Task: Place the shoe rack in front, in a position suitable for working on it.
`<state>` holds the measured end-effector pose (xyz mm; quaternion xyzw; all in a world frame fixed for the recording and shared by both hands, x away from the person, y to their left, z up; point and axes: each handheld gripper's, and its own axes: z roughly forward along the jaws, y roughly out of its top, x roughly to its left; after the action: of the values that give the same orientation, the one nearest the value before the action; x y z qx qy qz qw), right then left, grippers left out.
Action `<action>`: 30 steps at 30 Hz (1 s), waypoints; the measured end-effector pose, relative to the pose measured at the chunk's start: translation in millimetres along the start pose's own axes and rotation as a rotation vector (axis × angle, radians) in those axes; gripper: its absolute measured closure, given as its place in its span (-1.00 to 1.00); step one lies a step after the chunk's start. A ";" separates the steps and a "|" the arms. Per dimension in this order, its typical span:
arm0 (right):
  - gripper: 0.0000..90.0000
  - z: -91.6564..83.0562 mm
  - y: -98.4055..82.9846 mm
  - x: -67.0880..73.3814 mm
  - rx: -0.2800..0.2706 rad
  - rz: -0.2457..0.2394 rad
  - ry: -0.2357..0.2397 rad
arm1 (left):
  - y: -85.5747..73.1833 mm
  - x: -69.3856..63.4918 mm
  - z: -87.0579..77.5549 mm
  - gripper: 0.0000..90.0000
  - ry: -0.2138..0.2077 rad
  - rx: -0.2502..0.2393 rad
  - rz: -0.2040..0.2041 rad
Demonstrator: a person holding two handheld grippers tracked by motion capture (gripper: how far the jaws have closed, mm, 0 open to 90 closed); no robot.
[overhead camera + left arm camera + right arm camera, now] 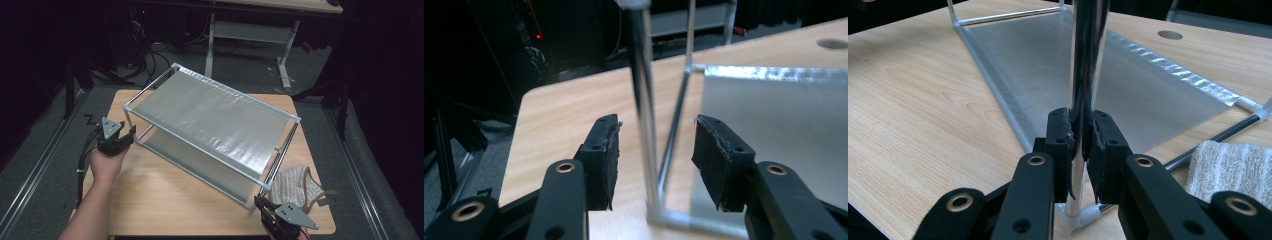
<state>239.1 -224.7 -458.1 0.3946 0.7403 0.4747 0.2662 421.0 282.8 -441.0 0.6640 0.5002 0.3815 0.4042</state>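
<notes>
A two-tier rack (215,112) of chrome tubes with grey fabric shelves stands slanted across the wooden table (165,195). My left gripper (131,131) is at the rack's left corner. In the left gripper view it (656,125) is open, and the upright corner post (644,100) stands between the jaws without touching either pad. My right gripper (260,201) is at the rack's near right corner. In the right gripper view it (1080,117) is shut on the shiny upright post (1088,60) just above its plastic foot.
A striped beige cloth (295,185) lies on the table right of the rack, close to my right gripper, and shows as the cloth (1233,165) in the right gripper view. A white-legged desk (250,30) stands beyond the table. The floor around is dark with cables.
</notes>
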 end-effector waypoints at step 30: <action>0.79 29.7 15.1 -32.2 0.021 0.035 -0.071 | -55.8 0.5 -111.9 0.75 0.041 -0.061 0.027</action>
<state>284.6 -233.4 -455.8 0.4269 0.7283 0.4573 0.2799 299.3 310.3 -449.4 0.6503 0.4875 0.4153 0.4086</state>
